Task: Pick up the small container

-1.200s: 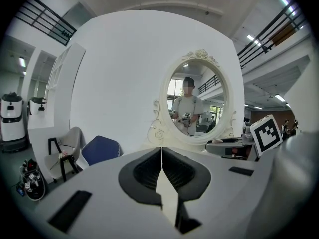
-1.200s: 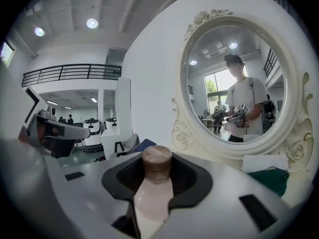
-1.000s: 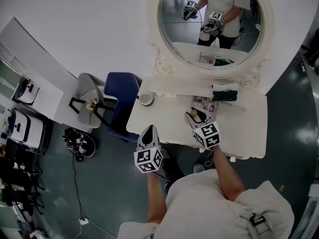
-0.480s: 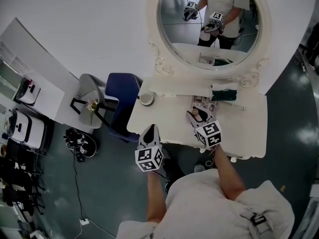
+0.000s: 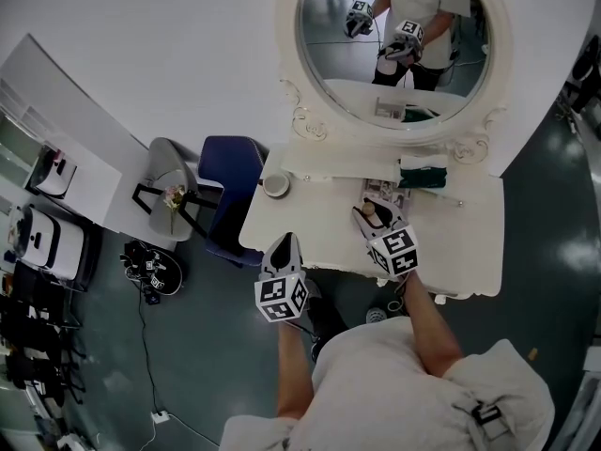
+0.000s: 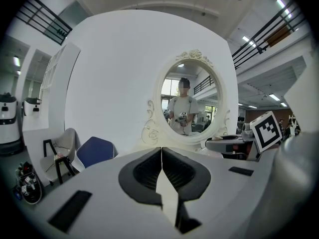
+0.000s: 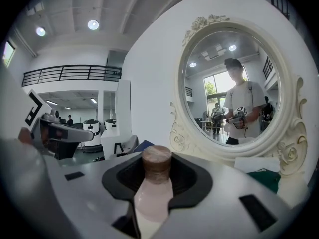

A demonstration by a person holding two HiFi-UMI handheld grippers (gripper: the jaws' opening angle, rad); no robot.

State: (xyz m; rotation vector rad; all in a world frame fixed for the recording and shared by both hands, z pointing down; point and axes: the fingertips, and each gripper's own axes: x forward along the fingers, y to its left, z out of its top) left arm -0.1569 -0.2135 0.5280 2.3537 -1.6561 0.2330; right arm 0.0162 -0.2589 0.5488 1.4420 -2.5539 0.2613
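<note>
Pink small container (image 7: 152,203) (brown cap (image 7: 156,162) on, contents unseen), clamped in right claw (image 7: 156,178), left claw (image 6: 161,176) closed, empty.

Against white wall: white dressing table (image 5: 470,252), oval white-framed mirror (image 5: 399,45) upright along its back edge. At table's back left corner: small round white bowl (image 5: 275,187). Below mirror, back centre-right: folded dark green cloth (image 5: 423,175); printed paper sheet (image 5: 383,194) just left of it, nearer front. Over paper: right gripper (image 5: 362,212), small pale bottle with brown cap (image 7: 155,183) between its jaws. Over table's front left edge: left gripper (image 5: 285,240). Left of table: blue padded chair (image 5: 230,191), grey chair (image 5: 169,181) further left.
</note>
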